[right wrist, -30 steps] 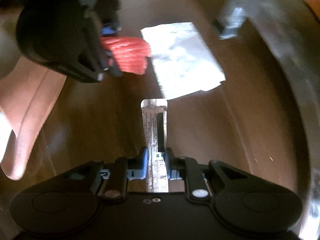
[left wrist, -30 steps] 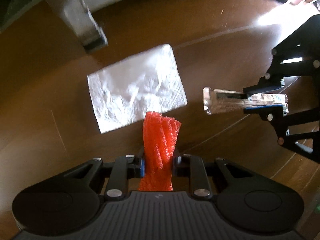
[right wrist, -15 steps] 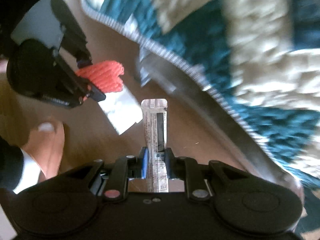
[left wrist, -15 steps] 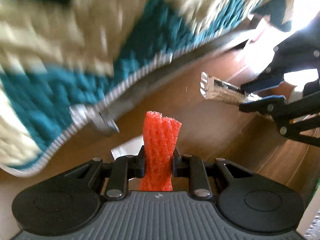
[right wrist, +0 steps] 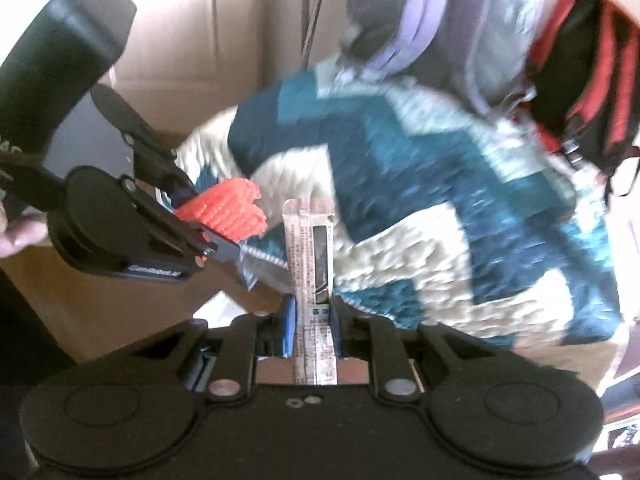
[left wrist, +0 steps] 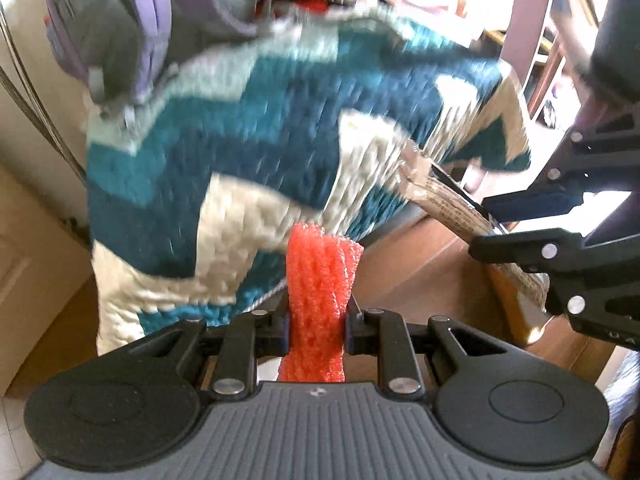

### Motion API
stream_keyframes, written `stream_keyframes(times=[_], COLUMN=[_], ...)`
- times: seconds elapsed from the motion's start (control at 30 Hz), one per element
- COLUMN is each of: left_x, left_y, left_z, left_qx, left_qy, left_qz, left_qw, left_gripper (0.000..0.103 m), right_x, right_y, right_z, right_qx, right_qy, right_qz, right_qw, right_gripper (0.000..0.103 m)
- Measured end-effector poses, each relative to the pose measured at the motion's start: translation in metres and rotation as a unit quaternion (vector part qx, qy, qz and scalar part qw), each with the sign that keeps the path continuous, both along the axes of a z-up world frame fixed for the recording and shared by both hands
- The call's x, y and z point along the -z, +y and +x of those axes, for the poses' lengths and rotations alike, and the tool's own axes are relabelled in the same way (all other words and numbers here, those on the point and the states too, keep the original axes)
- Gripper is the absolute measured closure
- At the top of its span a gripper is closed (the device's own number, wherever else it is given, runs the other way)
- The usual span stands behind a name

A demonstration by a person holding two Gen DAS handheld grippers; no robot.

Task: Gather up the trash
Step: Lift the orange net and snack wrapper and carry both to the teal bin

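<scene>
My left gripper (left wrist: pixel 316 326) is shut on an orange foam net sleeve (left wrist: pixel 320 280) that stands upright between its fingers. The right gripper (right wrist: pixel 312 320) is shut on a long printed wrapper strip (right wrist: pixel 310 248), which sticks straight out ahead. In the left wrist view the right gripper (left wrist: pixel 500 220) comes in from the right with the wrapper (left wrist: pixel 444 196) angled up and left. In the right wrist view the left gripper (right wrist: pixel 216 236) sits at the left with the orange net (right wrist: pixel 230 210) in its jaws. Both are held high above the wooden floor (left wrist: pixel 420 276).
A teal and cream zigzag blanket (left wrist: pixel 240 152) covers a piece of furniture right ahead. A grey and lilac backpack (left wrist: pixel 116 28) and a red and black bag (right wrist: pixel 580 92) lie on it. A pale door or wall (right wrist: pixel 188 40) stands behind.
Both grippers have risen steeply from the floor, each keeping its item. The silver foil sheet on the floor has dropped out of view, and the blanket and bags have come into sight.
</scene>
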State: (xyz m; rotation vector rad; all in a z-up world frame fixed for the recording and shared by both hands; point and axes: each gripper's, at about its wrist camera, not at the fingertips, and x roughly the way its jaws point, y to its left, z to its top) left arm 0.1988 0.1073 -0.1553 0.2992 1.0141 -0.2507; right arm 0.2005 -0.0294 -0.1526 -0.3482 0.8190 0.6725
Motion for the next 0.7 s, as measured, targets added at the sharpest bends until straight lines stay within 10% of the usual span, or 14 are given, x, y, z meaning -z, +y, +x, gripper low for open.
stream_keyframes(times=[0.7], left_x=[-0.2], left_y=[-0.153], left_z=[-0.057], left_qx=[0.037], left_qy=[-0.177], left_qz=[-0.029], left_qw=[0.9831], left_gripper=[0.08], right_x=[-0.196], right_y=[-0.155], right_z=[-0.072], right_qx=[0.089], right_qy=[-0.183], right_qz=[0.093], right_qw=[0.975], right_gripper=[0.087])
